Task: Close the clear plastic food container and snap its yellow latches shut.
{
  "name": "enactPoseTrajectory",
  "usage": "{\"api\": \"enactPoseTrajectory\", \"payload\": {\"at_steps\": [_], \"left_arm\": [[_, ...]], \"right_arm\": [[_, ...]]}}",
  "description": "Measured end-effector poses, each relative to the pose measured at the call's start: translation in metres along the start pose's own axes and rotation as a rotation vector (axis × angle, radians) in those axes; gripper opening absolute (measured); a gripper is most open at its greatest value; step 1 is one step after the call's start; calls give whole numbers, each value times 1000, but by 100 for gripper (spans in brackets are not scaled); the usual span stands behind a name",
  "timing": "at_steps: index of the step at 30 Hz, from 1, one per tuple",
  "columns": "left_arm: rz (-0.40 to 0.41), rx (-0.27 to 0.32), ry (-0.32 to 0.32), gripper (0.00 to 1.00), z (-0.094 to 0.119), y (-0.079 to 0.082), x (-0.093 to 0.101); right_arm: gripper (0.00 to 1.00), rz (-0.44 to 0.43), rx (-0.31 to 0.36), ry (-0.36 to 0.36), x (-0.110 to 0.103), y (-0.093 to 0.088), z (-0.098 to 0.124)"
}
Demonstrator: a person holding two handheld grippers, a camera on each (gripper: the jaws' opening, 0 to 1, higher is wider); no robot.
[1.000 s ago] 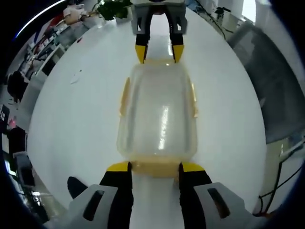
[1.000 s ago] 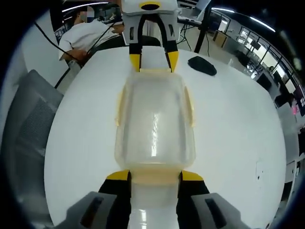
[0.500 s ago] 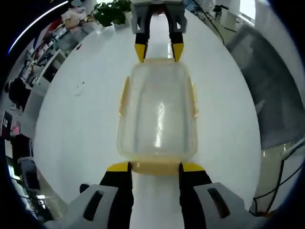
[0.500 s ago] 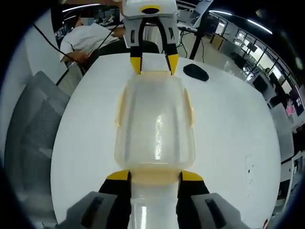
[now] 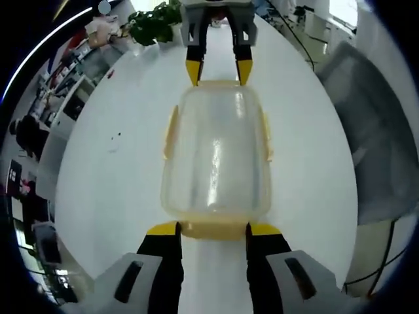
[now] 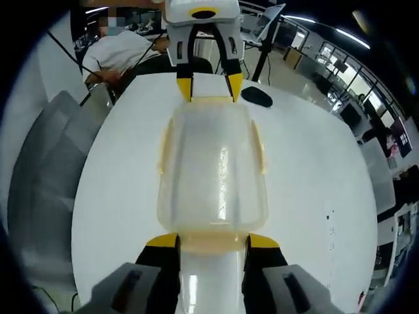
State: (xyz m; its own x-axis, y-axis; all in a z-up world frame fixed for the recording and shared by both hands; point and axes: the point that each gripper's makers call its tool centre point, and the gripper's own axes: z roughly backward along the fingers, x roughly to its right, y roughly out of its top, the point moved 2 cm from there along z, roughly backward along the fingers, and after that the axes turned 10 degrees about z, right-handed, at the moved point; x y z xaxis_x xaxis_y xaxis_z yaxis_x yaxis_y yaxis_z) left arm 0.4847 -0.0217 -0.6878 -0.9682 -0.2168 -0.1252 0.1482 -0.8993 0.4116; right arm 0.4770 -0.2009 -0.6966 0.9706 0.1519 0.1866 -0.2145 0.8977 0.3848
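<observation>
Clear lidded container (image 5: 216, 154), apparently empty, on white bench (image 5: 118, 196), pinched lengthwise between left gripper (image 5: 213, 229) and right gripper (image 6: 205, 239); both jaws parted, bracketing yellow end latches (image 5: 213, 229). Dark mouse (image 6: 256, 96) nearby.

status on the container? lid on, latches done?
Lid looks seated on the clear container. In hand: left claw and right claw each sit at an end latch, jaws straddling it. Side latches seem flared out, probably still to snap; end latch state unclear.

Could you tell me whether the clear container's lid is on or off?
On: the lid covers the container, yellow end latches between both grippers' jaws. Whether latches are snapped, cannot tell.
</observation>
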Motion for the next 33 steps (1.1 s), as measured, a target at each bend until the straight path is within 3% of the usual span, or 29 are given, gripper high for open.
{"api": "enactPoseTrajectory", "payload": {"at_steps": [33], "left_arm": [[13, 4, -9, 35, -36, 71, 19]], "right_arm": [[35, 18, -4, 23, -12, -75, 29]]}}
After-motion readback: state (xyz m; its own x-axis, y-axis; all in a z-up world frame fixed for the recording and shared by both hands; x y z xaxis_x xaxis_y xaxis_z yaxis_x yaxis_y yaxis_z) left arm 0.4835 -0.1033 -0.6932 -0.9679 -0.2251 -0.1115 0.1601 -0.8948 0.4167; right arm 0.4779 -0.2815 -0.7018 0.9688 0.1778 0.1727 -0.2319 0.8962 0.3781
